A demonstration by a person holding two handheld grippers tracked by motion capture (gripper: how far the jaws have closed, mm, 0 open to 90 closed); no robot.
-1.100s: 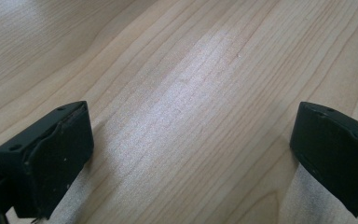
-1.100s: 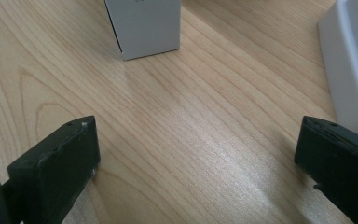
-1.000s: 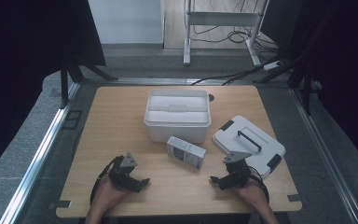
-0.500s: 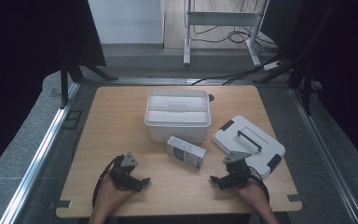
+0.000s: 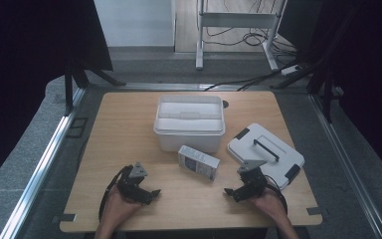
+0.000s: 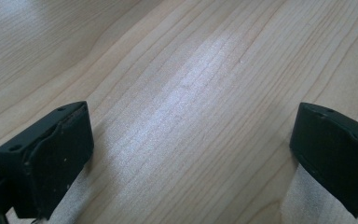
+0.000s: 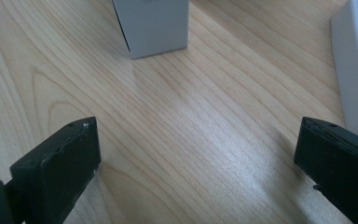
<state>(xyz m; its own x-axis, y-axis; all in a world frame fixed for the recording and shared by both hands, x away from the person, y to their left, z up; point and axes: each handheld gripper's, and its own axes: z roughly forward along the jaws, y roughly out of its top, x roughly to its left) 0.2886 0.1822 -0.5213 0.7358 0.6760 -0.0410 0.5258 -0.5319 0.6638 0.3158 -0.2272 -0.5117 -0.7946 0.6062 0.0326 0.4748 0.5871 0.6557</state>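
A white plastic bin (image 5: 189, 122) stands open at the middle of the wooden table (image 5: 129, 129). Its white lid (image 5: 265, 153) with black clips and a handle lies flat to the right. A small white carton (image 5: 198, 162) lies on its side in front of the bin; its end (image 7: 151, 25) faces the right gripper view. My left gripper (image 5: 150, 193) rests open near the front left, over bare wood (image 6: 191, 121). My right gripper (image 5: 230, 192) rests open near the front right, just below the carton and beside the lid's edge (image 7: 356, 70). Nothing sits between either pair of jaws.
A metal rail (image 5: 40, 164) runs along the table's left side and another (image 5: 348, 164) along the right. Black curtains hang at both sides. A white frame's legs (image 5: 199, 55) and cables (image 5: 238, 40) lie on the floor beyond the far edge.
The left hand and its gripper have drawn slightly toward the front edge. The right gripper, carton, bin and lid have kept their places.
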